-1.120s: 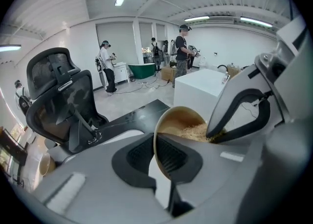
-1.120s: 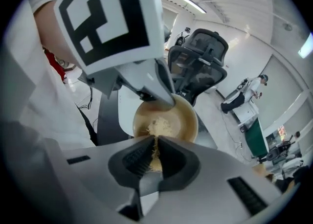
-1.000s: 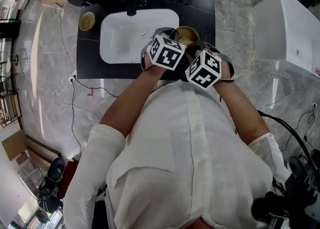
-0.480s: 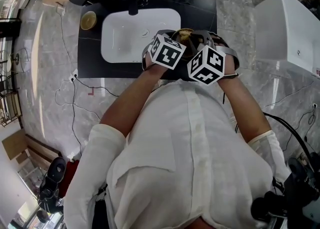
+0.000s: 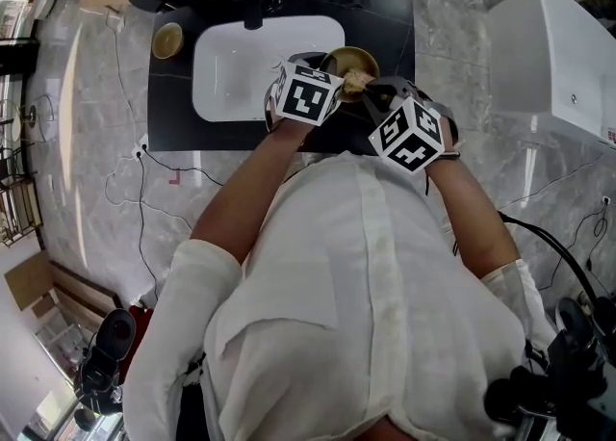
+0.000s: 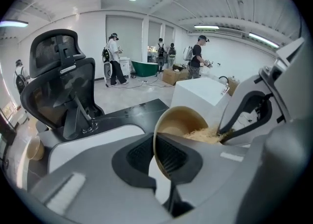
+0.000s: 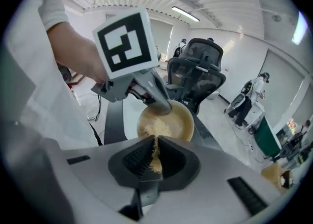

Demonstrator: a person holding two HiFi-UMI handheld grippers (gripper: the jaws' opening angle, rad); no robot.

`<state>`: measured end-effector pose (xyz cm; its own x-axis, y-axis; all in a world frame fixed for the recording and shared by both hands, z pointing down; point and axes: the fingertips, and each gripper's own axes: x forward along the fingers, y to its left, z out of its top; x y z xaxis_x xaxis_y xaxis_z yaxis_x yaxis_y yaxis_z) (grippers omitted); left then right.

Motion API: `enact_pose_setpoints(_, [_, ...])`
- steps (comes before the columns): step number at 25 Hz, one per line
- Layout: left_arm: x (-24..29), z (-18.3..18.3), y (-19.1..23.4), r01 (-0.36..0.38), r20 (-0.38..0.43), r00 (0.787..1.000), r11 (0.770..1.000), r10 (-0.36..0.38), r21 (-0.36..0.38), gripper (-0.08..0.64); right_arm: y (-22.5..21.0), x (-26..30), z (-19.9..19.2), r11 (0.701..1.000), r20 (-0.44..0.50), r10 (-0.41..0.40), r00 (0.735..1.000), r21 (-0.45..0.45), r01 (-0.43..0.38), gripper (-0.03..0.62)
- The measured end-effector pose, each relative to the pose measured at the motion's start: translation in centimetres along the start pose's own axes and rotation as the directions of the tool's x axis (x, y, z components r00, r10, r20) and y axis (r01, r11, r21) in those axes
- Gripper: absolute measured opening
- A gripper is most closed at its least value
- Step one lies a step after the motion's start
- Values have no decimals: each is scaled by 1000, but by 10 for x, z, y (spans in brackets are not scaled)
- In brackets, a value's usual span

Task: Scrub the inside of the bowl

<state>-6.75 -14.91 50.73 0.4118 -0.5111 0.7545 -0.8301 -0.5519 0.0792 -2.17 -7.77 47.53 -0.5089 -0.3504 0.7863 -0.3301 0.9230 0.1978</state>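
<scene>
Holding steady at the upper centre of the head view, the tan round bowl (image 5: pixel 348 62) sits just right of the white rectangular sink basin (image 5: pixel 241 78). The left gripper (image 6: pixel 159 155) pinches the bowl's near rim, its jaws easing open a touch with the pads on the wall. The bowl's mouth tilts toward the right gripper (image 7: pixel 155 157) (the scrubbing side, lower right of it). That gripper is clamped on a tan fibrous scrub pad (image 7: pixel 155 130) reaching into the hollow. Both grippers angle inward, their marker cubes near each other.

The bowl (image 5: pixel 351 59) is right of the sink (image 5: pixel 241 78), the cup (image 5: pixel 167 40) left.
</scene>
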Motion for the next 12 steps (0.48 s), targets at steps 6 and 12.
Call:
enact_pose_setpoints(6, [-9,2,15,127,74,991,972,-114,-199,11,-1,-38,24,979,305,101,947,139,-149,23])
enact_pose_setpoints(12, [-19,2,13,364,206,929,856,-307,-367,11,-56,-93,28,923,564,-14,826,326,-207,24])
